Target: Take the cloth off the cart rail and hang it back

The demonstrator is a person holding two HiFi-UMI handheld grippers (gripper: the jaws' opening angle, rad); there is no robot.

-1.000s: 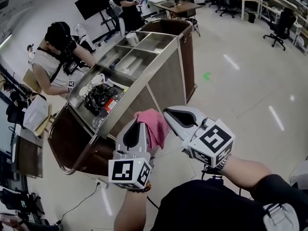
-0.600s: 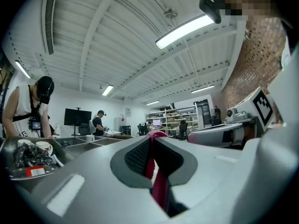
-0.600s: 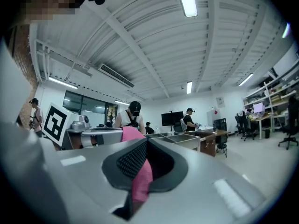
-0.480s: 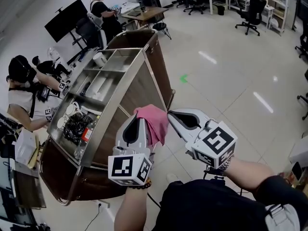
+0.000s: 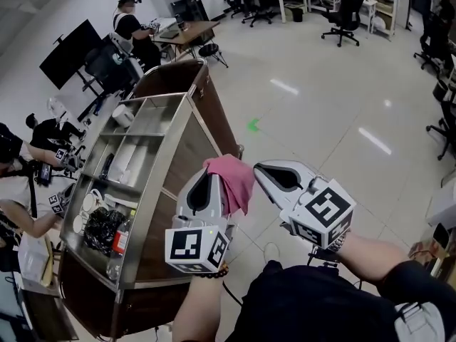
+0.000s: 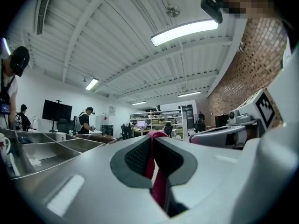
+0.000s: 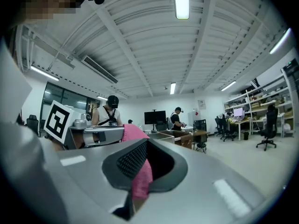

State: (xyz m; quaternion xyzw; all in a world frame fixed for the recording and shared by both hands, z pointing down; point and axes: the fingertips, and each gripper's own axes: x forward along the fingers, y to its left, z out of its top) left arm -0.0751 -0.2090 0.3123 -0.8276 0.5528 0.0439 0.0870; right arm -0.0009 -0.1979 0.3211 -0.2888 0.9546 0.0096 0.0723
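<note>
A pink cloth [image 5: 231, 180] hangs in the air between my two grippers, to the right of the cart [image 5: 165, 185] and off its rail. My left gripper [image 5: 208, 174] is shut on it; in the left gripper view a thin strip of the cloth [image 6: 150, 161] runs down the seam of the left gripper [image 6: 152, 137]. My right gripper [image 5: 257, 168] meets the cloth's right edge. In the right gripper view the cloth [image 7: 138, 175] sits in the closed jaws of the right gripper [image 7: 147, 142], so it looks shut on it.
The steel-topped cart has wooden sides and holds cups [image 5: 89, 204], a black bag [image 5: 102, 228] and a bottle [image 5: 118, 249]. People stand and sit at the left [image 5: 28, 191]. Desks [image 5: 184, 30] and office chairs [image 5: 342, 6] line the back. Tiled floor [image 5: 335, 120] stretches to the right.
The view has swung: the cart now sits further left and lower in the head view. Both grippers and the cloth have stayed together in the same pose.
</note>
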